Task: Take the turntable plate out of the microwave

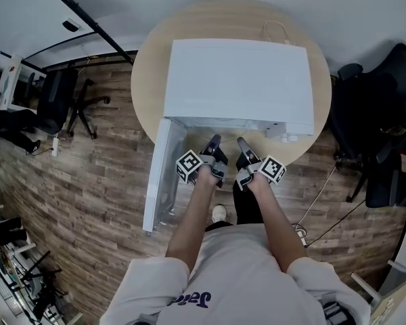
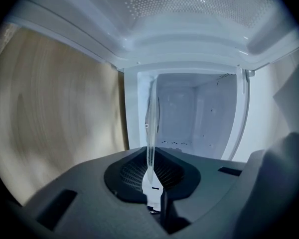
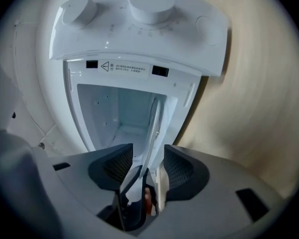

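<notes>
**A:** Where is the turntable plate point(image 2: 150, 128)?

**B:** It is clear glass, seen edge-on as 1 thin line, lying about parallel to the surface point(image 1: 149, 73). Its near rim is pinched in the fingers of the left gripper point(image 2: 150, 171). The rest reaches toward the open cavity point(image 3: 114, 113).

**A:** And the microwave point(image 1: 237, 80)?

**B:** It is a white box on the round wooden surface. Its door point(image 1: 161, 175) hangs wide open at the left. 2 round knobs point(image 3: 152, 4) sit on the control panel point(image 3: 139, 31). The cavity is white inside.
</notes>
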Available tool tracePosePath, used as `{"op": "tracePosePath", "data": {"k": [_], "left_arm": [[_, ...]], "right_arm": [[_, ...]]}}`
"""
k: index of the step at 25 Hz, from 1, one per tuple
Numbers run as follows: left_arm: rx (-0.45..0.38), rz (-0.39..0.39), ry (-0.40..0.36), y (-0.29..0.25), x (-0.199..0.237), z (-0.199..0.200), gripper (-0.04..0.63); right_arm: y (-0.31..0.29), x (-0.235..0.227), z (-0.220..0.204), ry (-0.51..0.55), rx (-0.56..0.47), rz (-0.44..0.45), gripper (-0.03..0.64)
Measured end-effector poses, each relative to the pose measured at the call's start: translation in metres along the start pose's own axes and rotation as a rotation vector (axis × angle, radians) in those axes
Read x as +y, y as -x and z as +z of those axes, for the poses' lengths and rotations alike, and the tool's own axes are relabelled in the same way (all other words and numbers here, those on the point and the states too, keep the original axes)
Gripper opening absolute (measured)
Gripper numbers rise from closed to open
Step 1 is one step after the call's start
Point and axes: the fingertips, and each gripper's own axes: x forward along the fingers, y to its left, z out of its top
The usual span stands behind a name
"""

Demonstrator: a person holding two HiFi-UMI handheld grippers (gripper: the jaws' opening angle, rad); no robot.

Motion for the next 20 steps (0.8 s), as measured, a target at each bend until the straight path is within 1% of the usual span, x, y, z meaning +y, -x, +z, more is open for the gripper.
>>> {"op": "tracePosePath", "data": {"k": [2, 3, 6, 7, 8, 10, 12, 13, 15, 17, 20], "left_arm": [[-0.004, -0.009, 0.008, 0.005, 0.001, -0.002, 0.038], [-0.006, -0.012, 0.011, 0.008, 0.002, -0.003, 0.038], [-0.008, -0.021, 0.020, 0.014, 0.004, -0.009, 0.038], [-0.008, -0.024, 0.018, 0.016, 0.005, -0.011, 0.038], [-0.008, -0.026, 0.017, 0.019, 0.005, -0.012, 0.038], [-0.007, -0.028, 0.016, 0.024, 0.006, -0.013, 0.038], [-0.006, -0.029, 0.016, 0.031, 0.007, -0.015, 0.038], [-0.006, -0.029, 0.018, 0.034, 0.007, -0.016, 0.038], [-0.010, -0.034, 0.027, 0.040, 0.008, -0.019, 0.038], [-0.011, -0.042, 0.034, 0.046, 0.009, -0.022, 0.038], [-0.007, -0.046, 0.050, 0.052, 0.010, -0.031, 0.038]], "right_arm": [[-0.004, -0.008, 0.003, -0.016, -0.017, -0.022, 0.187], [-0.007, -0.009, 0.004, -0.030, -0.028, -0.012, 0.187], [-0.019, -0.004, 0.007, -0.086, -0.058, 0.071, 0.187], [-0.022, -0.003, 0.008, -0.097, -0.063, 0.087, 0.187], [-0.024, -0.005, 0.009, -0.100, -0.066, 0.085, 0.187], [-0.027, -0.013, 0.008, -0.094, -0.067, 0.050, 0.187], [-0.031, -0.013, 0.008, -0.093, -0.064, 0.047, 0.184], [-0.033, -0.012, 0.008, -0.087, -0.061, 0.053, 0.175], [-0.036, -0.009, 0.008, -0.056, -0.051, 0.051, 0.115], [-0.040, -0.008, 0.006, -0.039, -0.040, 0.043, 0.101], [-0.041, -0.008, 0.004, -0.079, -0.040, 0.055, 0.071]]}}
